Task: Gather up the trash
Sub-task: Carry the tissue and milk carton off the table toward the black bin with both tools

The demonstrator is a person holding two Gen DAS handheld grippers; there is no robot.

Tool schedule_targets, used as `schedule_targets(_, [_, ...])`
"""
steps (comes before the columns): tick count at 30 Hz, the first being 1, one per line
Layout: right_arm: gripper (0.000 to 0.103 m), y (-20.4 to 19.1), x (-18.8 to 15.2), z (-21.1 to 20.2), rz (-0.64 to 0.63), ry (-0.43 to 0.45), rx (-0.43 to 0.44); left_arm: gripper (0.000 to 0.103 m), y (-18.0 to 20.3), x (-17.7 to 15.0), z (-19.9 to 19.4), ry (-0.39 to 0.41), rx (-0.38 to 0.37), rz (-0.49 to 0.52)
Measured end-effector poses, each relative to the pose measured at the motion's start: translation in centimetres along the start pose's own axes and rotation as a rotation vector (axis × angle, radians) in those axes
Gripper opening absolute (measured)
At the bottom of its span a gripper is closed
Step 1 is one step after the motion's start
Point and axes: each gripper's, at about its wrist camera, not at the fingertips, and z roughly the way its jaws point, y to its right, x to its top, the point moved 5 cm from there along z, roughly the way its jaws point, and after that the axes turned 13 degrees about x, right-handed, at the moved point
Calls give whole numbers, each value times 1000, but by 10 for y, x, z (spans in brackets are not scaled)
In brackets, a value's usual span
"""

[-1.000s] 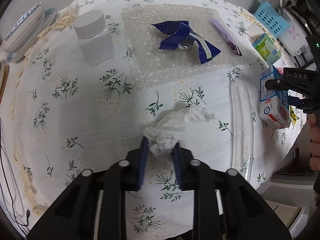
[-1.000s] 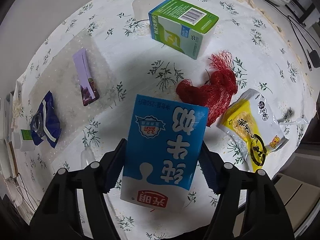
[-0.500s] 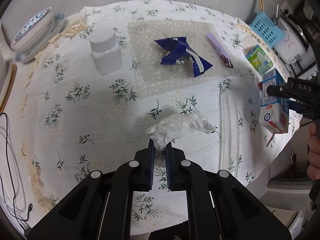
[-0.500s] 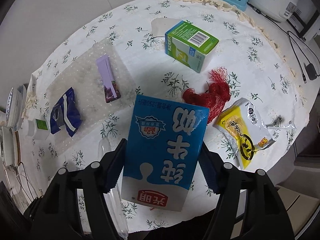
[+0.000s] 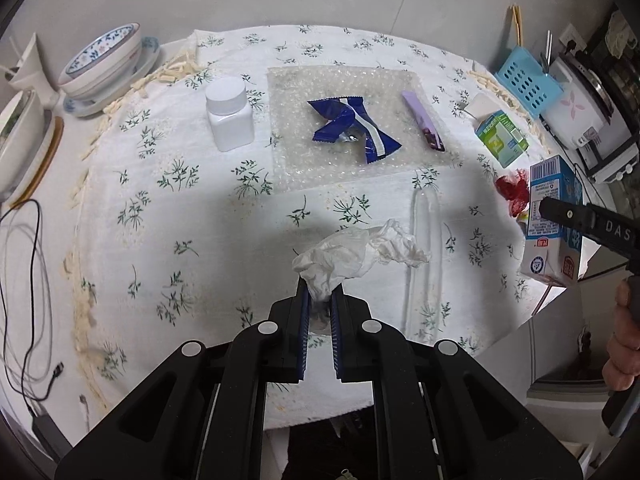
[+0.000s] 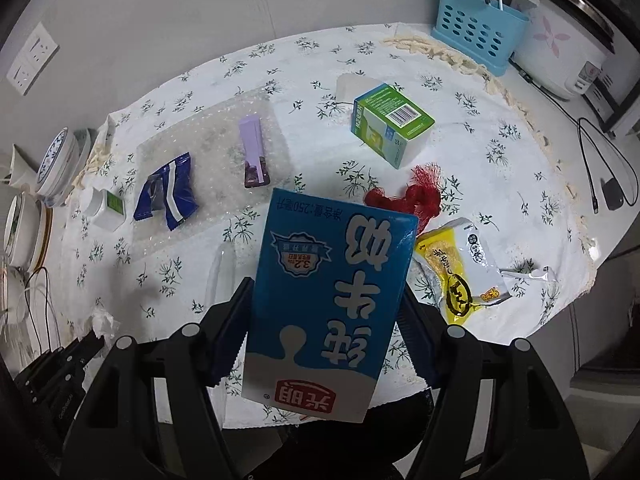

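Table [image 5: 132, 240] with flowered cloth lies below both grippers. Bubble wrap sheet [image 5: 304, 160] lies ahead of the left gripper, bearing a blue wrapper [image 5: 352, 128] and a purple sachet [image 5: 424, 128]. Right gripper [image 6: 324, 312] is clamped wide on a blue milk carton [image 6: 328, 300], clear of the table. Left gripper [image 5: 320, 300] is pinched nearly closed on a crumpled tissue [image 5: 352, 256], which sticks out beyond its tips.

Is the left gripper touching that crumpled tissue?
Touching. The left wrist view shows the left gripper with its blue pads pinched on the tissue, whose lower end is squeezed between them.
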Motion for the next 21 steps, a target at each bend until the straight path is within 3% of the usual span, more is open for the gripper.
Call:
schedule_targets(9, [66, 3, -26, -31, -115, 28, 43, 9, 15, -27, -25, 10, 13, -65])
schedule_targets(21, [66, 13, -59, -58, -175, 44, 85, 9, 34, -68, -52, 27, 28, -103])
